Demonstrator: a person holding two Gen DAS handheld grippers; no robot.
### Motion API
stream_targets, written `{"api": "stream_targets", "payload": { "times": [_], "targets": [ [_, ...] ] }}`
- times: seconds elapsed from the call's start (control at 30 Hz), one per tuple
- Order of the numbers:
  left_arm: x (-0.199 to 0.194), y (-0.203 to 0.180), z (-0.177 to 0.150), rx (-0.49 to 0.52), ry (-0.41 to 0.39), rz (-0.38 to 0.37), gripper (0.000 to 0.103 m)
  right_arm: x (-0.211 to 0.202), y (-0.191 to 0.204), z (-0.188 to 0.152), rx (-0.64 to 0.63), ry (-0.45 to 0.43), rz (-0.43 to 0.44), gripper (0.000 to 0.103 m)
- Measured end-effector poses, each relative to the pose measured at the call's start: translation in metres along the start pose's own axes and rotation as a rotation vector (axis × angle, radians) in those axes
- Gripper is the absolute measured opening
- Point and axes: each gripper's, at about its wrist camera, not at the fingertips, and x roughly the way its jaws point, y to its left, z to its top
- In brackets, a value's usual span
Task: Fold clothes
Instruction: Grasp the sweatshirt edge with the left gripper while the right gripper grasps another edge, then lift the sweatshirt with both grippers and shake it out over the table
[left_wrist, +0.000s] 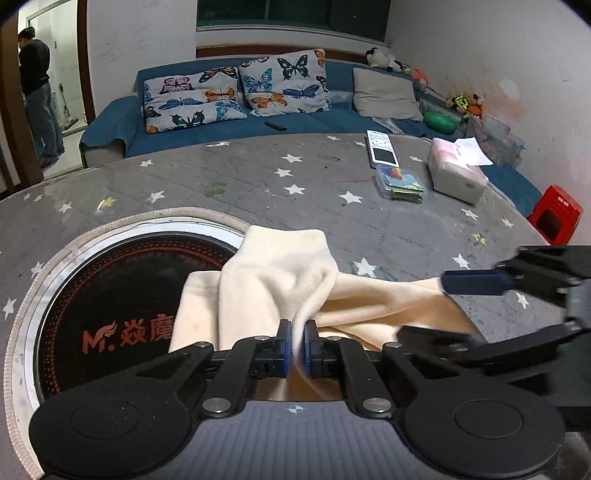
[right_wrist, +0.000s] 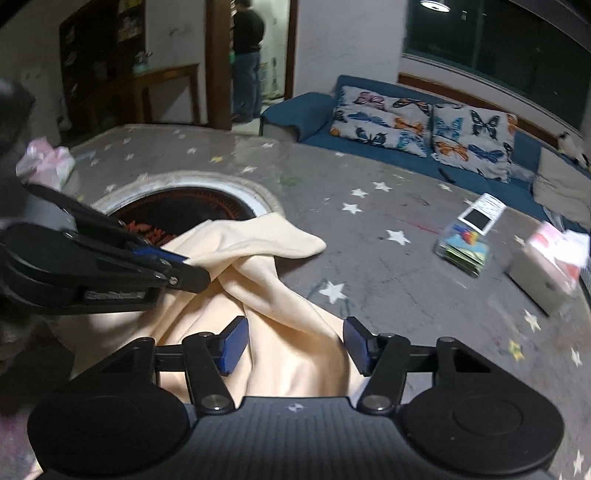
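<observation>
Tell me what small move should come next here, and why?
Probably close the right gripper on the cream cloth. The left gripper is already shut on a fold of it, while the right one's pads stand apart with cloth between them, not yet pressing. Both need a hold before lifting off the table.

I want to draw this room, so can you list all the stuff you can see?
cloth: one, cream, bunched on the table by the round cooker
table cover: one, grey with stars
cooker: one, black, set in the table
remote: one, white, far side
card box: one, clear, beside the remote
tissue box: one, white
sofa: one, blue
butterfly pillows: two
person: one, in the doorway
left gripper: jaws shut on the cloth
right gripper: jaws open around the cloth
</observation>
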Motion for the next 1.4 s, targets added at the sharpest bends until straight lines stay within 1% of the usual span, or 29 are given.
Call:
{"api": "stream_targets", "payload": {
  "times": [0.17, 0.27, 0.3, 0.33, 0.37, 0.43, 0.47, 0.5, 0.73, 0.9, 1.07, 1.17, 1.3, 1.4],
  "targets": [
    [-0.003, 0.007, -0.001, -0.012, -0.004, 0.005, 0.008, 0.021, 0.005, 0.005, -0.051, 0.023, -0.005, 0.051],
    [-0.006, 0.010, -0.002, -0.020, -0.010, 0.008, 0.008, 0.028, 0.008, 0.006, -0.075, 0.030, -0.004, 0.038],
    [-0.007, 0.012, -0.002, -0.024, -0.012, 0.008, 0.008, 0.030, 0.009, 0.006, -0.080, 0.029, 0.001, 0.031],
    [-0.009, 0.013, -0.002, -0.028, -0.015, 0.010, 0.008, 0.030, 0.010, 0.006, -0.082, 0.027, 0.003, 0.026],
    [-0.010, 0.014, -0.002, -0.032, -0.018, 0.012, 0.008, 0.029, 0.011, 0.006, -0.081, 0.023, 0.006, 0.017],
    [-0.014, 0.018, -0.004, -0.043, -0.025, 0.017, 0.008, 0.027, 0.012, 0.007, -0.072, 0.012, -0.002, 0.014],
    [-0.016, 0.020, -0.005, -0.047, -0.028, 0.021, 0.008, 0.024, 0.012, 0.007, -0.065, 0.001, -0.011, 0.008],
    [-0.018, 0.022, -0.006, -0.050, -0.032, 0.025, 0.008, 0.020, 0.009, 0.008, -0.054, -0.011, -0.020, 0.005],
    [-0.039, 0.038, -0.016, -0.079, -0.066, 0.053, 0.007, -0.012, -0.012, 0.006, 0.029, -0.081, -0.106, 0.003],
    [-0.070, 0.052, -0.028, -0.116, -0.118, 0.081, 0.006, -0.045, -0.037, -0.004, 0.108, -0.127, -0.177, 0.003],
    [-0.111, 0.072, -0.049, -0.168, -0.170, 0.118, 0.006, -0.086, -0.065, -0.026, 0.182, -0.175, -0.264, 0.003],
    [-0.136, 0.087, -0.069, -0.210, -0.189, 0.150, 0.006, -0.110, -0.080, -0.043, 0.226, -0.197, -0.321, 0.003],
    [-0.161, 0.106, -0.098, -0.271, -0.175, 0.203, 0.006, -0.137, -0.098, -0.070, 0.291, -0.201, -0.399, 0.003],
    [-0.171, 0.119, -0.122, -0.322, -0.145, 0.231, 0.006, -0.148, -0.110, -0.092, 0.342, -0.177, -0.438, 0.003]
  ]
}}
